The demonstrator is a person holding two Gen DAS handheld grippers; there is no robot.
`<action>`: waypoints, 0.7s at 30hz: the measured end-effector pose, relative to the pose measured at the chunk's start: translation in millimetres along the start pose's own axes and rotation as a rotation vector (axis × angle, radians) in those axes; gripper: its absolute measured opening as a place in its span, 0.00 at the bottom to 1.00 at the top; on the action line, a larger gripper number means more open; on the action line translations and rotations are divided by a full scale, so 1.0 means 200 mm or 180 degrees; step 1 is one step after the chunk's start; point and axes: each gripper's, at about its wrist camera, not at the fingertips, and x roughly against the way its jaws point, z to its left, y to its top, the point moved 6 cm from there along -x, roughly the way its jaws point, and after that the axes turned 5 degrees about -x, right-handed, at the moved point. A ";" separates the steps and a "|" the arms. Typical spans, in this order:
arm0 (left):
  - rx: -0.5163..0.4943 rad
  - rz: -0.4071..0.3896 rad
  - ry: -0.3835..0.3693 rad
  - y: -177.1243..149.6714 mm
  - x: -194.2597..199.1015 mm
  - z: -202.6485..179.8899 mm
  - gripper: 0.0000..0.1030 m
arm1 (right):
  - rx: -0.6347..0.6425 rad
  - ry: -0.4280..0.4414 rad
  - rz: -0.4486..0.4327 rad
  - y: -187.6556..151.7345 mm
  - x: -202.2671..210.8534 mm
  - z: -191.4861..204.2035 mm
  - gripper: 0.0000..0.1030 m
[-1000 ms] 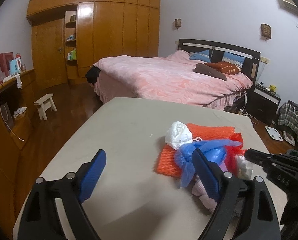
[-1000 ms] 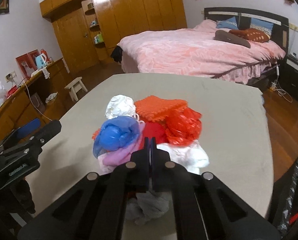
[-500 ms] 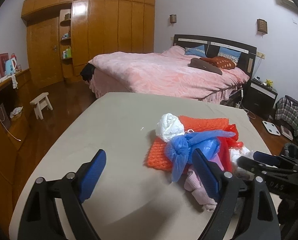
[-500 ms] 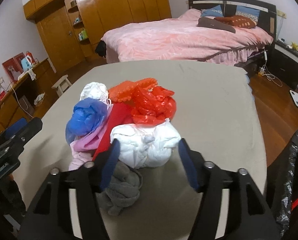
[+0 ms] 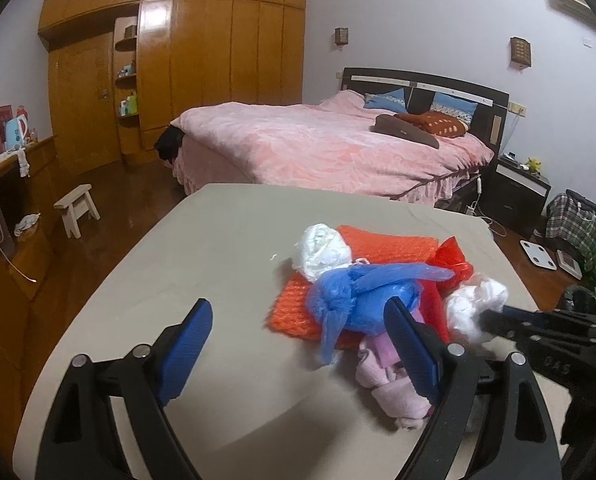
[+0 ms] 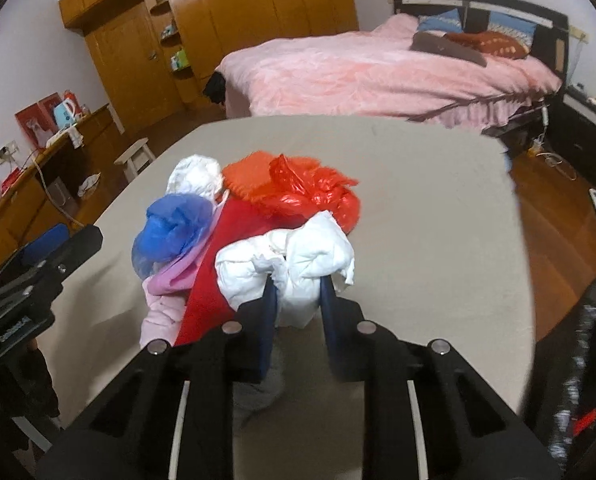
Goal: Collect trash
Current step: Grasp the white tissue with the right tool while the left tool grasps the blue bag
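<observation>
A heap of trash lies on the beige table [image 6: 438, 208]: a blue plastic bag [image 5: 358, 296] [image 6: 174, 224], an orange bubble sheet [image 5: 382, 244], a red bag [image 6: 318, 192], a pink cloth [image 5: 394, 392], a white wad [image 5: 322, 248], and a white crumpled bag [image 6: 294, 260] [image 5: 474, 308]. My right gripper [image 6: 296, 292] is shut on the white crumpled bag at the heap's near side. My left gripper [image 5: 298, 344] is open and empty, just left of the heap, its right finger beside the blue bag.
A black trash bag [image 6: 578, 380] hangs off the table's right edge. A pink bed [image 5: 330, 148] stands beyond the table, a wooden wardrobe [image 5: 170, 68] at the back, a small stool [image 5: 78, 208] and a wooden counter on the left.
My right gripper opened, then closed on the white crumpled bag. My left gripper stayed open and shifted slightly toward the heap.
</observation>
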 end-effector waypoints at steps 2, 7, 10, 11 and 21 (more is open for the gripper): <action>-0.0017 0.0004 -0.0044 0.01 -0.01 -0.03 0.80 | -0.0051 -0.0051 -0.0049 0.01 0.05 -0.04 0.20; -0.0081 0.0001 -0.0168 0.04 -0.05 -0.13 0.79 | -0.0076 -0.0177 -0.0073 0.02 0.10 -0.12 0.20; -0.0135 0.0004 -0.0184 0.05 -0.10 -0.18 0.78 | -0.0103 -0.0203 -0.0091 0.02 0.13 -0.15 0.20; -0.0140 0.0019 -0.0189 0.05 -0.12 -0.19 0.77 | -0.0119 -0.0204 -0.0098 0.03 0.13 -0.16 0.20; -0.0261 0.0178 -0.0376 0.02 -0.25 -0.30 0.30 | -0.0161 -0.0206 -0.0117 0.01 0.17 -0.17 0.20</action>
